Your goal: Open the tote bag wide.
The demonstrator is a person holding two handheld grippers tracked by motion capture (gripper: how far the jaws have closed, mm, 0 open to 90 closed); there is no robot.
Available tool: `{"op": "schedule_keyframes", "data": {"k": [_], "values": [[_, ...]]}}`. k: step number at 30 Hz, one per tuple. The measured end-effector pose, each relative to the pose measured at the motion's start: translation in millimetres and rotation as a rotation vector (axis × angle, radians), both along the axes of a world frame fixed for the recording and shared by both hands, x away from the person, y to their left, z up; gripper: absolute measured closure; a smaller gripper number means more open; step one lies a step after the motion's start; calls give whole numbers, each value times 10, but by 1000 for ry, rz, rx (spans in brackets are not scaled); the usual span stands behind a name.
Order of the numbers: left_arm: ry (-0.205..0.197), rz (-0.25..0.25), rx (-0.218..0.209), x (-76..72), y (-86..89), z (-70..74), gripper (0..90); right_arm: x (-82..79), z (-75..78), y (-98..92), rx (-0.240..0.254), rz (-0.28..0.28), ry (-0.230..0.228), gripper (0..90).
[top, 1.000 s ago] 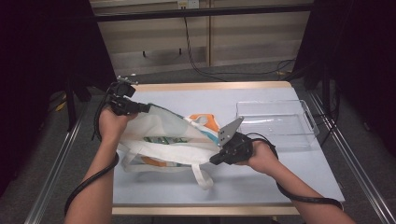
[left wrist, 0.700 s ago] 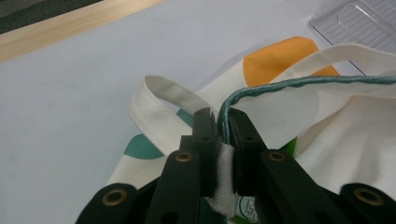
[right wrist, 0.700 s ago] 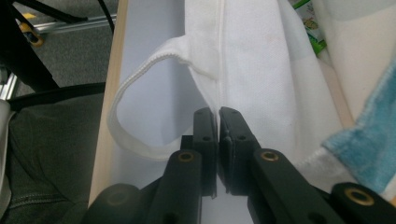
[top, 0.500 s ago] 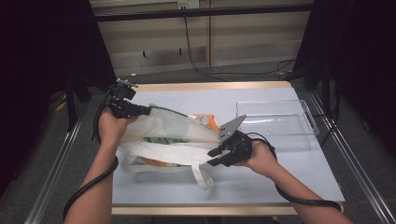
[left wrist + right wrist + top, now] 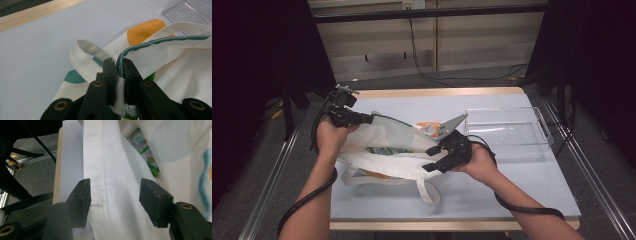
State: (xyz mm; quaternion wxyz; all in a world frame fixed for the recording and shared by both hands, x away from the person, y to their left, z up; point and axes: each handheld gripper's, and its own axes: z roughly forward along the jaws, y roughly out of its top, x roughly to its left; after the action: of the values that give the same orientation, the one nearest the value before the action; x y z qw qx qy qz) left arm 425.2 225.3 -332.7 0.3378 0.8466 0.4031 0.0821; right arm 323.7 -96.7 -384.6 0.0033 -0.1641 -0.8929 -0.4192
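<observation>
A white tote bag (image 5: 387, 142) with teal and orange prints lies on the light blue table (image 5: 492, 190). My left gripper (image 5: 368, 119) is at the bag's far left, shut on its teal-edged rim (image 5: 160, 41) and holding it up. My right gripper (image 5: 430, 159) is at the bag's near right side. Its jaws have just been opening and now stand apart. The bag's white fabric (image 5: 112, 157) lies between the pads (image 5: 86, 195), which do not press on it. A green packet (image 5: 147, 155) shows inside the bag's mouth.
A clear plastic tray (image 5: 507, 132) stands on the table to the right of the bag. One white handle loop (image 5: 85, 50) lies by the left gripper, another (image 5: 428, 192) trails toward the table's front edge. Metal rails run along both sides of the table.
My right gripper's jaws have parted from shut to wide, letting go of the bag's fabric, and the hand has shifted slightly. The left gripper keeps its hold in place.
</observation>
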Motion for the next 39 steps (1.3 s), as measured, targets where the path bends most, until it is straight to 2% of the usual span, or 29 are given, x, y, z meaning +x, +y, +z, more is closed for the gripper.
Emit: {"op": "schedule_keyframes", "data": {"k": [5, 7, 9, 11, 14, 16, 19, 21, 23, 25, 29, 33, 34, 37, 39], "values": [[-1, 1, 3, 3, -23, -6, 828, -8, -35, 22, 4, 3, -7, 397], [-3, 4, 3, -2, -31, -9, 829, 2, -61, 38, 6, -21, -2, 394], [-5, 15, -8, -10, -38, -14, 829, 5, -66, 41, 0, -20, -14, 395], [-3, 2, 6, -22, -31, -10, 828, 4, -79, 52, -7, -25, -11, 396], [-6, 21, -6, -49, -42, -9, 828, -3, -79, 57, -3, -18, -4, 384], [-5, 17, -8, -50, -42, -2, 828, -54, -46, 79, -5, -12, -25, 372], [-3, 2, 8, -48, -50, 18, 827, -82, -31, 93, 10, -8, -18, 366], [-8, 1, 28, -47, -63, 24, 827, -119, -9, 127, 7, 10, -33, 349], [-6, 4, 12, -49, -79, 30, 827, -133, -15, 152, 6, 27, -25, 350], [-7, 2, 13, -49, -81, 33, 827, -138, -32, 164, 6, 27, -15, 350], [-7, -7, 14, -57, -104, 42, 827, -73, -157, 174, -22, -17, -20, 332], [-12, -2, 5, -67, -135, 43, 826, -31, -208, 176, -38, -32, -12, 336], [-12, -14, 26, -52, -130, 44, 827, -6, -233, 188, -45, -49, -12, 322], [-3, -12, 18, -46, -131, 33, 828, 11, -247, 210, -45, -51, -13, 318], [6, -11, 9, -41, -137, 18, 829, 42, -281, 249, -72, -60, 2, 320]]}}
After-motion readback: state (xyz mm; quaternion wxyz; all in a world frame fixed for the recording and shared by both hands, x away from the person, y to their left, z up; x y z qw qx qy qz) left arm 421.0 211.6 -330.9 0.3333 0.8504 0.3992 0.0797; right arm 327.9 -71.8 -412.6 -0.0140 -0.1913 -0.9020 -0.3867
